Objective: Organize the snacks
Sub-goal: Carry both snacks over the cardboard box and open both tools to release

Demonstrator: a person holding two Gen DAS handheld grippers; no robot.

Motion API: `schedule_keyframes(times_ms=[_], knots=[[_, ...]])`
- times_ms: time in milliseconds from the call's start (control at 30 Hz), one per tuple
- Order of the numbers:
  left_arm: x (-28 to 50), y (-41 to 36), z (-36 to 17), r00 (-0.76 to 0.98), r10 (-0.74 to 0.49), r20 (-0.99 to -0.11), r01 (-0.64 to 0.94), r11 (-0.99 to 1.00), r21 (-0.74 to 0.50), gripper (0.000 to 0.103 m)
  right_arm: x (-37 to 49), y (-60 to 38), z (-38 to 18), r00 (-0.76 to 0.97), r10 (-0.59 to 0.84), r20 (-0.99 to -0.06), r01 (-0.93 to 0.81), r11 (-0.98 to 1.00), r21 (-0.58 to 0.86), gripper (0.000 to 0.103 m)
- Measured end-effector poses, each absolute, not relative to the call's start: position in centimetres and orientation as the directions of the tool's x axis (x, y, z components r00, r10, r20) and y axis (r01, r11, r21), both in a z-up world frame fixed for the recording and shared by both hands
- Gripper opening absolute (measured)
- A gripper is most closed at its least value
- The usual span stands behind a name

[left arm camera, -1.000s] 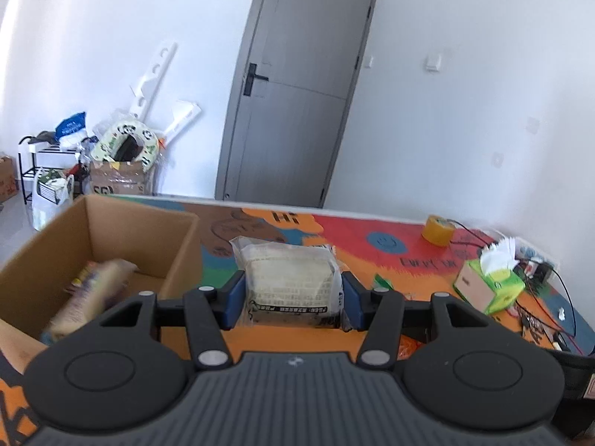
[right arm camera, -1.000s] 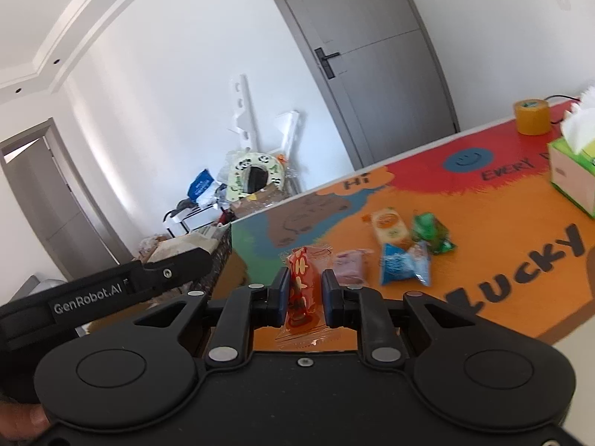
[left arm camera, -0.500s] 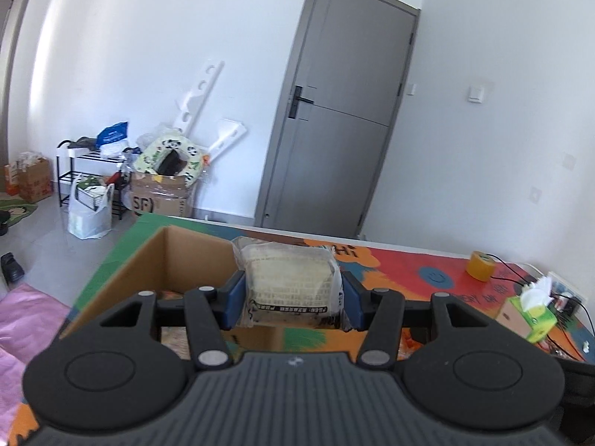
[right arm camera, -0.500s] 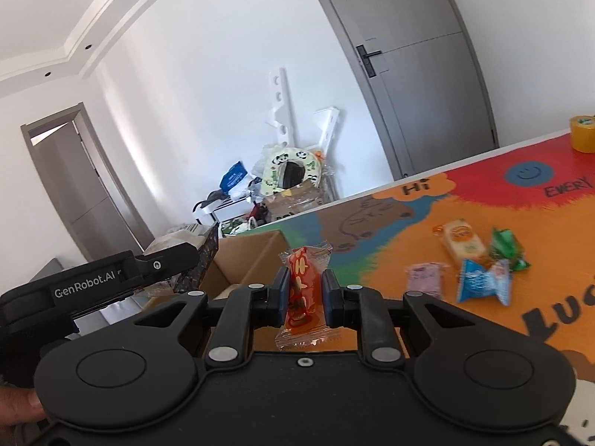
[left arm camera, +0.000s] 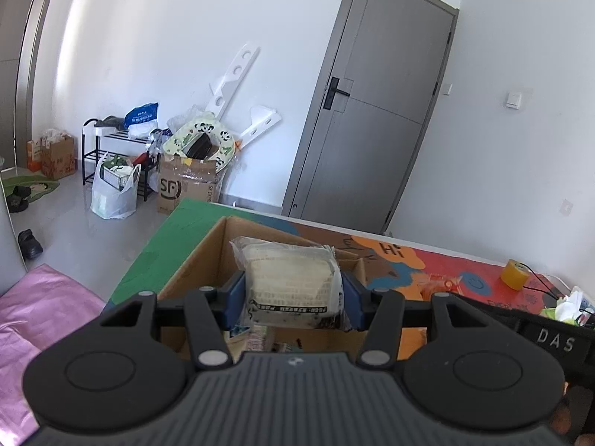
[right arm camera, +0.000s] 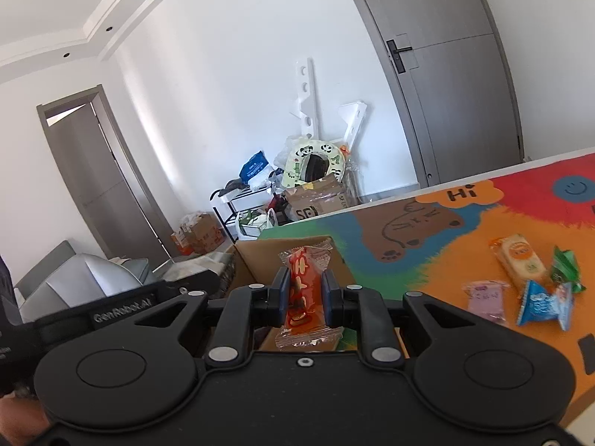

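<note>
Red snack packet (right arm camera: pixel 303 290) upright, long axis vertical, pinched in right tool (right arm camera: pixel 304 293)

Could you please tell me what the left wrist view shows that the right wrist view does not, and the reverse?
Left wrist only: the left claw gripping a clear-wrapped pale bread pack, and a yellow tape roll. Right wrist only: the right claw gripping a red-orange snack packet, and a blue snack packet. Both: the open brown cardboard box.
</note>
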State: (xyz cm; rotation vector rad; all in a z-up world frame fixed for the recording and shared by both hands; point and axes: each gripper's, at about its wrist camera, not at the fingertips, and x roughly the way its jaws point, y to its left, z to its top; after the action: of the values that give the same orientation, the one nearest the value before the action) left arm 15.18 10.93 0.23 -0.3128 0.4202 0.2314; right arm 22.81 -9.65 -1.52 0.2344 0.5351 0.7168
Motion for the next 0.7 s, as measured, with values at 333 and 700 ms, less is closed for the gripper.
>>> schedule_keyframes(times_ms=[333,700], knots=[[16.8,12.2,-1.1,0.869,0.133,-0.476,-0.292,0.916,-0.276,0.056,23.6,-7.0,-1.5,0.616,0.678,-0.401,-0.567,0.735,0.372,0.019],[15.2,14.2,-0.1,0.879,0.155,-0.451,-0.313,0.901,-0.301,0.068,25.1,-4.2,-1.4,0.588,0.696,-0.412,-0.578,0.718,0.387,0.019]])
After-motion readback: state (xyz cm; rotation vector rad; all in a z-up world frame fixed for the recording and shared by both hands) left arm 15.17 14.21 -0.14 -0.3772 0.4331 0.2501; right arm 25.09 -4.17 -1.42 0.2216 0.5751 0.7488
